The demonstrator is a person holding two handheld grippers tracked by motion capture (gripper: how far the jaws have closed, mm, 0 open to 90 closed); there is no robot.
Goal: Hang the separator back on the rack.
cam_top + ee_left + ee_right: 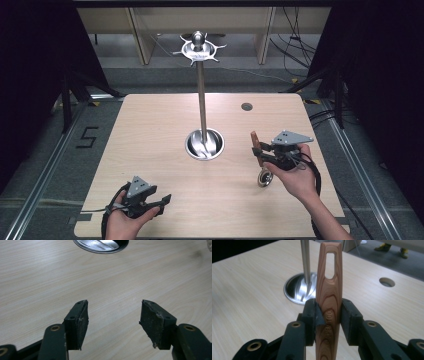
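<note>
A utensil with a wooden handle point(329, 293) stands nearly upright between the jaws of my right gripper point(328, 312), which is shut on it. The handle has a long slot near its top. In the high view my right gripper point(261, 152) is at the table's right, and the utensil's round metal end point(265, 178) hangs below it near the tabletop. A metal stand rises from a round base point(204, 144) at the table's middle, with a thin pole point(201, 100) and a ring of hooks point(198, 50) on top. My left gripper point(164, 204) stands open and holds nothing point(113, 312) at the front left.
The wooden table point(150, 130) has a small round hole point(246, 106) at its back right. The stand's base point(101, 243) lies ahead of the left gripper. Dark curtains, cables and metal rails surround the table on the floor.
</note>
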